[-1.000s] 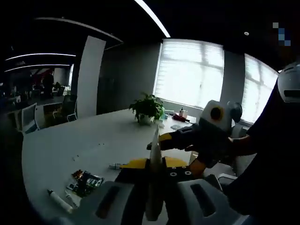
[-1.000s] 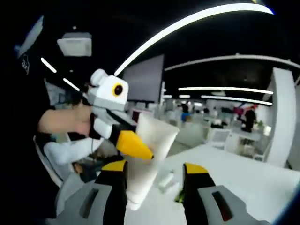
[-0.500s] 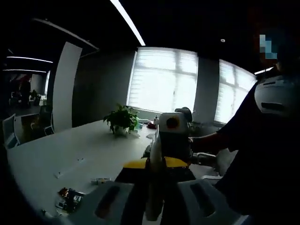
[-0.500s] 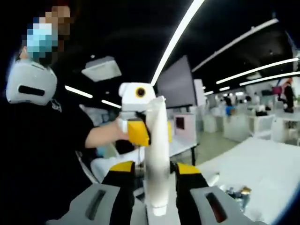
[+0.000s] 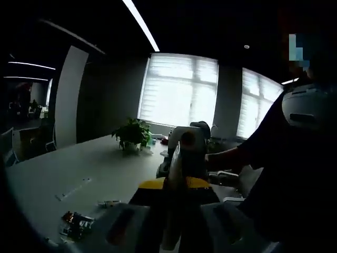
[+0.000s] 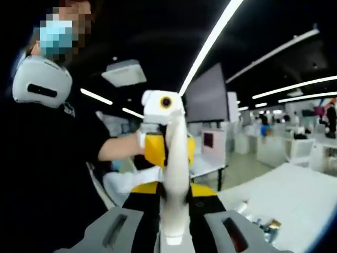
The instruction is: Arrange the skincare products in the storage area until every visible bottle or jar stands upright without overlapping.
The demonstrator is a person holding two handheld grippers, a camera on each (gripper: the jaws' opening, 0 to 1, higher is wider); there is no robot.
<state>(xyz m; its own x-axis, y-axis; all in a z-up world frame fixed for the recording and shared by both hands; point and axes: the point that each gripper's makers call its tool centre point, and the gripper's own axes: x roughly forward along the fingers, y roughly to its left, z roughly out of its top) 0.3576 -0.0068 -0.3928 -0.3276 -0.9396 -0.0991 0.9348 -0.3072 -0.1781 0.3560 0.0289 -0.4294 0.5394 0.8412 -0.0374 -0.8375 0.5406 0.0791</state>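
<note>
Both hand-held grippers, left (image 5: 174,211) and right (image 6: 175,211), were clamped on one white tube (image 6: 176,168), mid-air, presumably to reorient it upright.

Dim room; windows (image 5: 176,87) glare behind a silhouetted plant (image 5: 131,134). Ceiling strip (image 6: 210,45) bends with fisheye. Foreground jaws blurred.
</note>
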